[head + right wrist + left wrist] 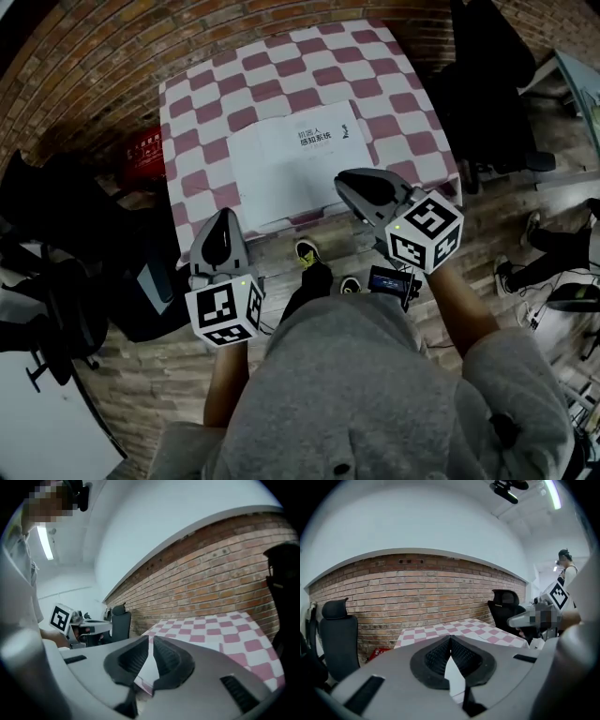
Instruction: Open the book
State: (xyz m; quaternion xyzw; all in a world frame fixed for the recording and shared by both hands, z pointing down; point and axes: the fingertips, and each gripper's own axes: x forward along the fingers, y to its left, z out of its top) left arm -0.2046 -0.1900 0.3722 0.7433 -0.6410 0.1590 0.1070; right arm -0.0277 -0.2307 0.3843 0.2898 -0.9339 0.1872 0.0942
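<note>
At eleven o'clock from the nearer right gripper [345, 185], its empty fingers [129, 660] closing narrow, the book [295, 164] is lying nine-to-three on the table [394, 122], the left gripper [223, 216] sitting shut.

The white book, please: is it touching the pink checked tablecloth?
Touching: the head view shows the white book lying flat on the pink checked tablecloth.

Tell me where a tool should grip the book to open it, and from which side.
Probably the cover's right edge, coming low from the right. The book lies flat and closed, and its title reads upright from the person's side, so the spine is likely left.
</note>
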